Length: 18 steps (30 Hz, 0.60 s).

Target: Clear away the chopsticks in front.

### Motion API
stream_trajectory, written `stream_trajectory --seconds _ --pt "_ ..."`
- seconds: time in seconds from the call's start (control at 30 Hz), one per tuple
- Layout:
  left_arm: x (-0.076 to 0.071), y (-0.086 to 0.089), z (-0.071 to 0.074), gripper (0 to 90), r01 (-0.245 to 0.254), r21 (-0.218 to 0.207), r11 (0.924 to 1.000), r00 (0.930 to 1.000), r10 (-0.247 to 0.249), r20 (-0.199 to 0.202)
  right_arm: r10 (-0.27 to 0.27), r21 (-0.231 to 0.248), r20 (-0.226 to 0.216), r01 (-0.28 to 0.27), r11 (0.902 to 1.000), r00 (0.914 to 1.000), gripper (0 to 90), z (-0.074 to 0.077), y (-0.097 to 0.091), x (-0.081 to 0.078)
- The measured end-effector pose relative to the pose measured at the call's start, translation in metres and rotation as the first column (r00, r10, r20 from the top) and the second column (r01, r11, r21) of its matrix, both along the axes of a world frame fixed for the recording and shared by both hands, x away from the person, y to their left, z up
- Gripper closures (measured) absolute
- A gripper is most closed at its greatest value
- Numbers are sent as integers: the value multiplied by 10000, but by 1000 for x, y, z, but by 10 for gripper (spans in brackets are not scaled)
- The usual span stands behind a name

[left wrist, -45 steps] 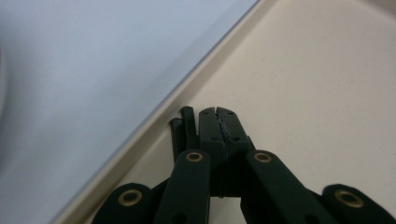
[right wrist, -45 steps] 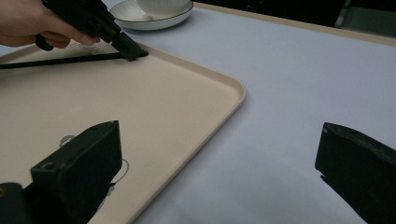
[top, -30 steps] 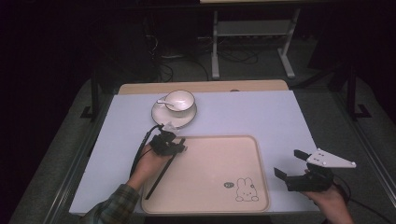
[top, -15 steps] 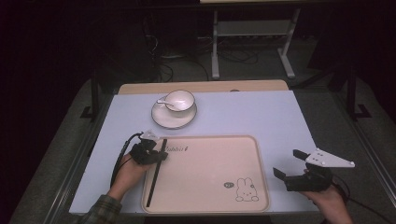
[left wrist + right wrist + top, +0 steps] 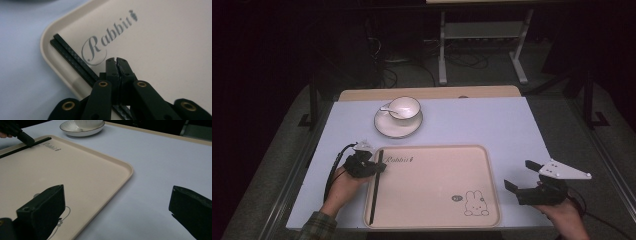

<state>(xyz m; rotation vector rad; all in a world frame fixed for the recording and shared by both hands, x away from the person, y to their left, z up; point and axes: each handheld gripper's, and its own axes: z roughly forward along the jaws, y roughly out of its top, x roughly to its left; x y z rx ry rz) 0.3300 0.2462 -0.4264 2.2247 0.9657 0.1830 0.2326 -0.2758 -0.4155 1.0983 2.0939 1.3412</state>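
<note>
Chopsticks (image 5: 375, 185): now lying along tray (image 5: 437, 220) left edge, moved from near saucer (image 5: 384, 129); left gripper (image 5: 116, 60) fingers together, empty; right gripper (image 5: 518, 177) fingers wide, idle.

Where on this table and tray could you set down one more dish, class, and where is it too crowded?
Free: the middle of the tray, between the chopsticks on its left side and the rabbit drawing; also the bare table right of the cup and saucer. Crowded: the tray's left edge, where the left tool sits at the chopsticks, and its right, by the right tool.
</note>
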Motion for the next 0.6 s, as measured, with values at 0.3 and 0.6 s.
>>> stream_trajectory --seconds 0.3,0.6 --pt "-22 20 19 552 45 -794 9968 9957 29 921 -8 17 -27 8 10000 10000 0 -1 0 0" --pt "-48 50 20 293 -19 -888 9960 9858 167 1669 1 12 -26 -1 10000 10000 0 0 0 0"
